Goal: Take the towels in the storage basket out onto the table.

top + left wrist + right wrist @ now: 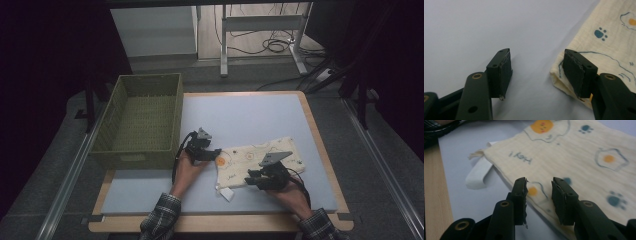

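Grey-blue mat (250,120) covers most of a wooden table (320,145), whose pale edge shows along the right and near sides. Dark carpet lies around it, and beyond the far edge stand white desk legs (260,22) with a tangle of cables (275,46) on the floor. A green woven basket (142,120) sits at the mat's left, hanging partly over the table's edge. On the mat's near right lies a cream cloth (255,157), printed with fried eggs and paw marks, with a white tag (226,193) sticking out from its near corner. The left gripper (212,151) rests at the cloth's left edge with its jaws spread wide; in the left gripper view one jaw lies over the cloth's (609,45) folded corner and the other over bare mat. The right gripper (250,176) sits at the cloth's near edge, jaws apart, and in the right gripper view the cloth's (574,157) border lies between them. Plaid sleeves (160,220) come in from the near side.
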A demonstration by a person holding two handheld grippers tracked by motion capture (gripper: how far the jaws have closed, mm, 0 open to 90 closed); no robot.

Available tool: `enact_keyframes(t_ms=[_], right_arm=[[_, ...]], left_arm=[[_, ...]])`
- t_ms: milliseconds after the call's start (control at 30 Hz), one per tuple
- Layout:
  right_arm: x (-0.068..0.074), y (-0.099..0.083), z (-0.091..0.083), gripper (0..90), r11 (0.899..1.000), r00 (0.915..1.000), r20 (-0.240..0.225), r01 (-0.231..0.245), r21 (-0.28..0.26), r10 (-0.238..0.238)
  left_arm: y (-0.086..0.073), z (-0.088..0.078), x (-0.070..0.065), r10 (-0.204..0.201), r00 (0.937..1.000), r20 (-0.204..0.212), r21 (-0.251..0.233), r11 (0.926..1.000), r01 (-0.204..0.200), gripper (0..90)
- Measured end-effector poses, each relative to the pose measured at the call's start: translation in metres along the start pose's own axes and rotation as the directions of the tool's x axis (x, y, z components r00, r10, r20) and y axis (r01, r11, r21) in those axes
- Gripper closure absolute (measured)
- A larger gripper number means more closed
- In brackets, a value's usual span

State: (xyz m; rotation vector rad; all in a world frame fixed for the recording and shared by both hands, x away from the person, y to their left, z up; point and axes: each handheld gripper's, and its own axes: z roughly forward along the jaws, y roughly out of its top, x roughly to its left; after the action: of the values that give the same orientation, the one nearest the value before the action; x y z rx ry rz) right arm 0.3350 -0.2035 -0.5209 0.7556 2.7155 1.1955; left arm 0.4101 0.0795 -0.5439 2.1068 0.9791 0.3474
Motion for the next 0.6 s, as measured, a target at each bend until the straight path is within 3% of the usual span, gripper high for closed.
enact_keyframes(t_ms=[600], right_arm=[[0.043, 0.036, 0.055, 55.3, 0.995, 0.9924, -0.076, 0.099, 0.028, -0.097]], left_arm=[[0.0, 0.0, 0.0, -0.004, 1.0, -0.003, -0.001, 1.0, 0.004, 41.0]])
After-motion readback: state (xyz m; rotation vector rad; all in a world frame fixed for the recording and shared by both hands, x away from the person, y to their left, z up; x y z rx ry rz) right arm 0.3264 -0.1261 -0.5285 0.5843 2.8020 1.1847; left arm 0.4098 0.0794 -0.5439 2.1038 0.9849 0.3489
